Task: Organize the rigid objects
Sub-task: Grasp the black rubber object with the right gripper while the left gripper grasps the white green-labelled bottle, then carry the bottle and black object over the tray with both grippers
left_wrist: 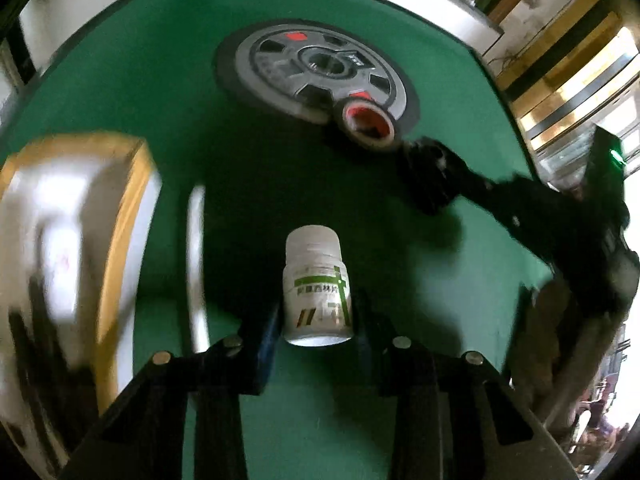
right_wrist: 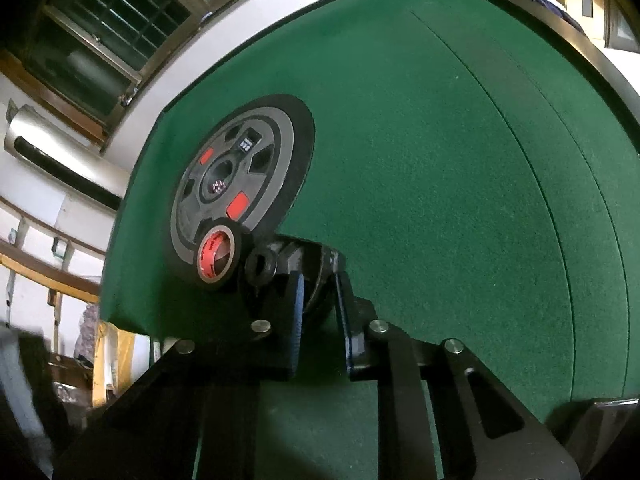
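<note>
Nearest, the left gripper [left_wrist: 318,320] was clenched on a small white pill bottle [left_wrist: 317,296] with a green-marked label, its fingers [left_wrist: 267,344] pressed against both sides and the bottle lifted above the green felt table [left_wrist: 132,80]. Off to that gripper's left, a blurred white and yellow box [left_wrist: 76,216] filled the edge of the view. Further along, the right gripper [right_wrist: 320,300] was closed around a dark, rounded object [right_wrist: 308,268]; what it was I could not tell. Just beside that sat a roll of black tape [right_wrist: 218,254] with a red core, touching the rim of the round grey and black weight plate [right_wrist: 236,176] that lay flat on the felt beyond.
</note>
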